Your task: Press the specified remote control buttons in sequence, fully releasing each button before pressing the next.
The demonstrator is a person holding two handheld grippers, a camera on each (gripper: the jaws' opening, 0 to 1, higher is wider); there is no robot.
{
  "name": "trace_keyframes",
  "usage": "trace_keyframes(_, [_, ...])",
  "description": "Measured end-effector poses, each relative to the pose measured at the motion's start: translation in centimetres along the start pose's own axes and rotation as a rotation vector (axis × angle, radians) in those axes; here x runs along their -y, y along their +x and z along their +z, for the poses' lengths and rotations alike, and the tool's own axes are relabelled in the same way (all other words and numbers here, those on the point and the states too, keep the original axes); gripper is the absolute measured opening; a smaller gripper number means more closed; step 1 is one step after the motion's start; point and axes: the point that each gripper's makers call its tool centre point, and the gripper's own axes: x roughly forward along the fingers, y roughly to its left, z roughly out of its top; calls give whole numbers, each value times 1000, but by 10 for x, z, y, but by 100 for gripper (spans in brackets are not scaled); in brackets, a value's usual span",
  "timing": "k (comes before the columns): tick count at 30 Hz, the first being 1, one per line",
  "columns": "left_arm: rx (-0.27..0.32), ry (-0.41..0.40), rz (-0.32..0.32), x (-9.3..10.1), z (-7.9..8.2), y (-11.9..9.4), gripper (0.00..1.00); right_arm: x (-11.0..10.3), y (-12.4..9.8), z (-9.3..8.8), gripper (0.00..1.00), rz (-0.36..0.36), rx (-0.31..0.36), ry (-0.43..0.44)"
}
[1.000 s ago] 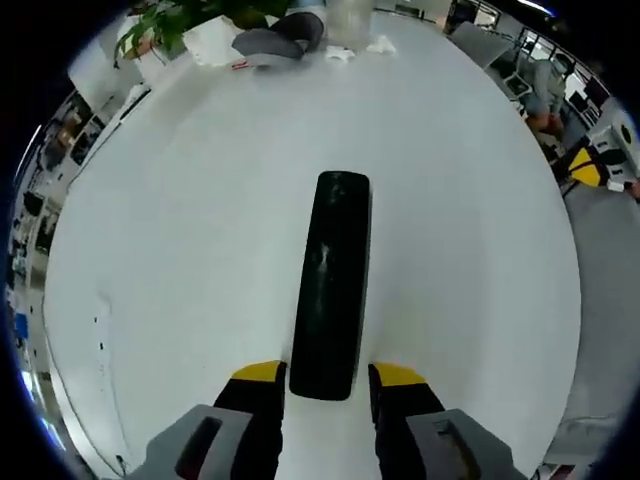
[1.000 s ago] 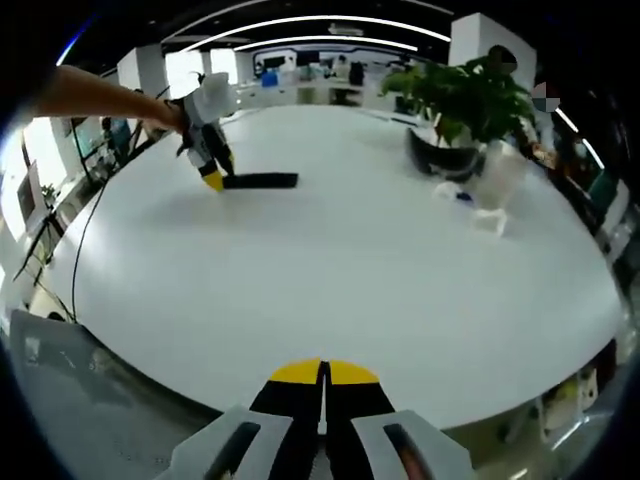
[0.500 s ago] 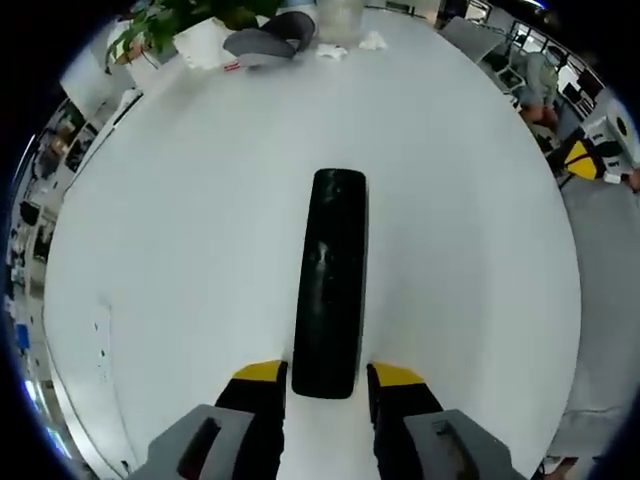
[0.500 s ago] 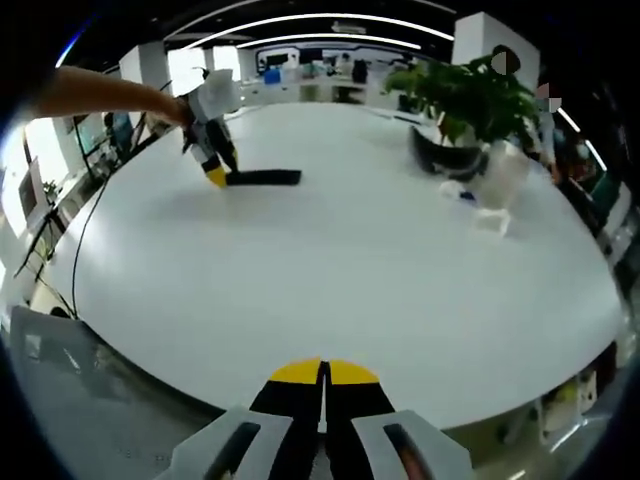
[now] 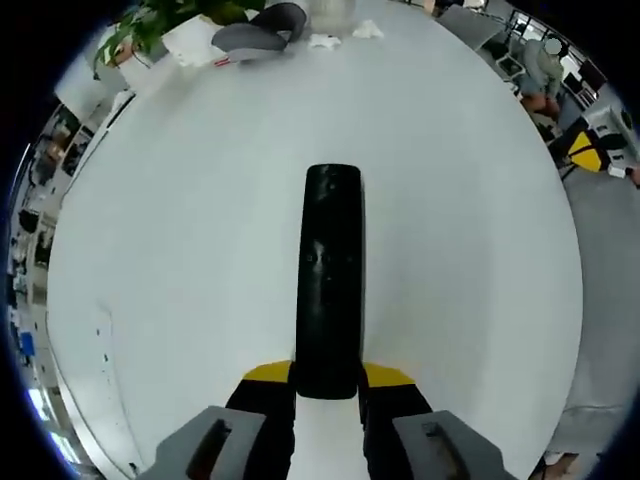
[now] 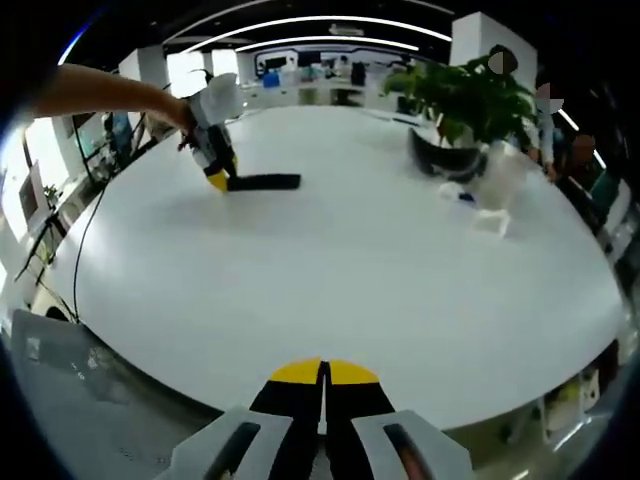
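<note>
A long black remote control [image 5: 330,270] lies flat on the white round table [image 5: 180,220], pointing away from my left gripper [image 5: 328,374]. Its near end sits between the yellow-tipped jaws, which press against both its sides. In the right gripper view the same remote [image 6: 262,182] shows far off at the upper left, with the left gripper [image 6: 213,165] at its end and a person's arm [image 6: 95,92] behind it. My right gripper [image 6: 322,372] hovers near the table's front edge, jaws together with nothing between them.
A potted green plant [image 6: 462,100], a dark bowl-like object [image 6: 445,160] and a clear container [image 6: 497,180] stand at the table's far side. The same group [image 5: 255,35] shows at the top of the left gripper view. Office desks surround the table.
The left gripper's jaws have drawn inward until they touch the remote's near end, and its camera has moved slightly forward. The right gripper has stayed put.
</note>
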Motion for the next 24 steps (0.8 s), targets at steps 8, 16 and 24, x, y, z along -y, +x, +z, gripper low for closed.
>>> trace_keyframes(8, [-17,1,10,2,2,1,23,0,-1,2,0,5,17,12])
trace_keyframes(16, [-33,-5,22,5,1,1,23,0,-1,1,0,8,15,10])
trace_keyframes(24, [-9,-35,29,18,-2,1,23,2,-3,2,0,2,31,27])
